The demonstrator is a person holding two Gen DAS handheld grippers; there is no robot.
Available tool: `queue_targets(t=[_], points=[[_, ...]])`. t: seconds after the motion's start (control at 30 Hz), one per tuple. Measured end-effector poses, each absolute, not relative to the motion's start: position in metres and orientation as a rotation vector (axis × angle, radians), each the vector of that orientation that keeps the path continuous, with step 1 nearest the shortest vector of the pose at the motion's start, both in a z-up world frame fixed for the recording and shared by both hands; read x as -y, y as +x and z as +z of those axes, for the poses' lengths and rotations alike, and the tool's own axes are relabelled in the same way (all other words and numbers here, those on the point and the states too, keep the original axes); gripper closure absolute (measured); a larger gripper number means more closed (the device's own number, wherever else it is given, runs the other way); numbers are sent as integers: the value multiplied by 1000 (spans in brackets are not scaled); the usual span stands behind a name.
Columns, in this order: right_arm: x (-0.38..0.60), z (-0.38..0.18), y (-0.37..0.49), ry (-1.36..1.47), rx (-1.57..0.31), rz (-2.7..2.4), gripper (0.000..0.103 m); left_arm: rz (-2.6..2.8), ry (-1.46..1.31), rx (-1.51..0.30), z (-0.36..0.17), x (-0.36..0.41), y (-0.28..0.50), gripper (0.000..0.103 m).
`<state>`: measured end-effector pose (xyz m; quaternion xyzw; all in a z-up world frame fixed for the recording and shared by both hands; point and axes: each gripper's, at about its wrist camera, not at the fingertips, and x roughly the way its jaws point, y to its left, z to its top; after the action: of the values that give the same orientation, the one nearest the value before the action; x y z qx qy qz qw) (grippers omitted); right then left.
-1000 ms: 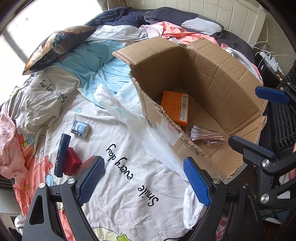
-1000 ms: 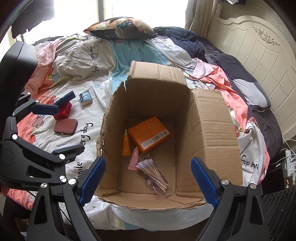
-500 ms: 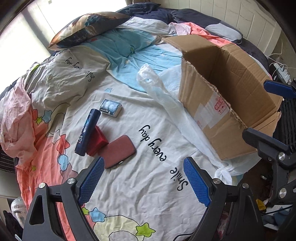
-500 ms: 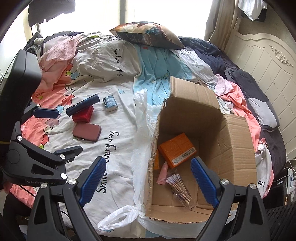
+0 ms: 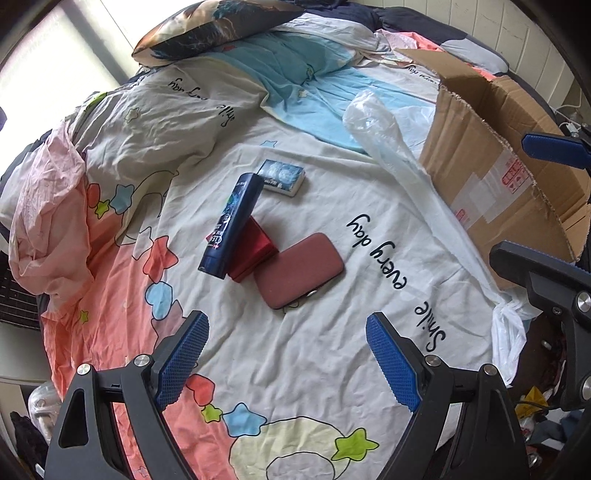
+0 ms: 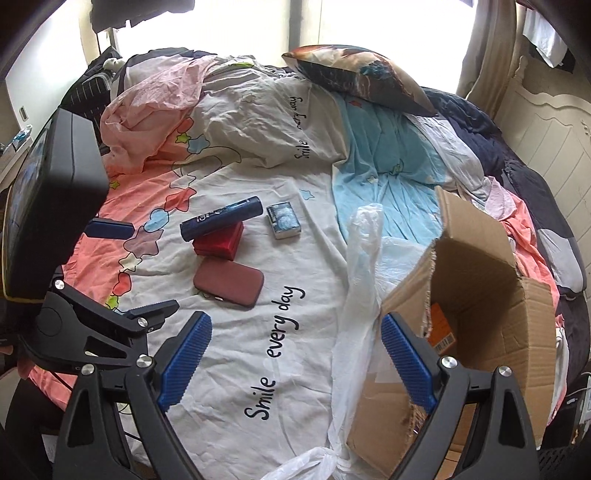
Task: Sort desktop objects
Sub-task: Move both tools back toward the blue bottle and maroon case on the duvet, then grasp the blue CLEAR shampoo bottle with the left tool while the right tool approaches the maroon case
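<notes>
On the printed bedsheet lie a dark blue tube (image 5: 231, 225) (image 6: 221, 219) propped on a red box (image 5: 253, 249) (image 6: 218, 240), a maroon case (image 5: 298, 270) (image 6: 229, 280) and a small blue-white packet (image 5: 281, 176) (image 6: 283, 220). My left gripper (image 5: 286, 356) is open and empty, a short way in front of the maroon case. My right gripper (image 6: 295, 356) is open and empty over the sheet, between these items and the cardboard box (image 6: 491, 295) (image 5: 495, 177). An orange carton (image 6: 441, 328) shows inside the box.
A clear plastic bag (image 5: 406, 166) (image 6: 360, 288) lies along the box's left side. A patterned pillow (image 6: 365, 77) (image 5: 221, 26) sits at the far end. Crumpled pink bedding (image 6: 155, 110) is at far left; a white headboard (image 6: 546, 125) stands on the right.
Both grippers swung left, away from the box toward the loose items. The box interior has mostly left the right wrist view; the items sit nearer the centre of the left wrist view.
</notes>
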<state>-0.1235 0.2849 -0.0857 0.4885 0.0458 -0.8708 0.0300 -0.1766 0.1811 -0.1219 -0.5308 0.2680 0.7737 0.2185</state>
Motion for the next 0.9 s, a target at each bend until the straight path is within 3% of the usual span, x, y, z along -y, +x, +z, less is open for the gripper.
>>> queue_targets(t=[0.4, 0.73, 0.9], points=[[-249, -139, -161, 1557, -202, -2561, 11, 2082, -1457, -851, -167, -160, -204, 13], [-229, -192, -183, 1575, -354, -2441, 11, 2060, -1460, -768, -205, -148, -242, 13], [-227, -211, -195, 1590, -312, -2414, 11, 2055, -1458, -707, -218, -145, -259, 13]])
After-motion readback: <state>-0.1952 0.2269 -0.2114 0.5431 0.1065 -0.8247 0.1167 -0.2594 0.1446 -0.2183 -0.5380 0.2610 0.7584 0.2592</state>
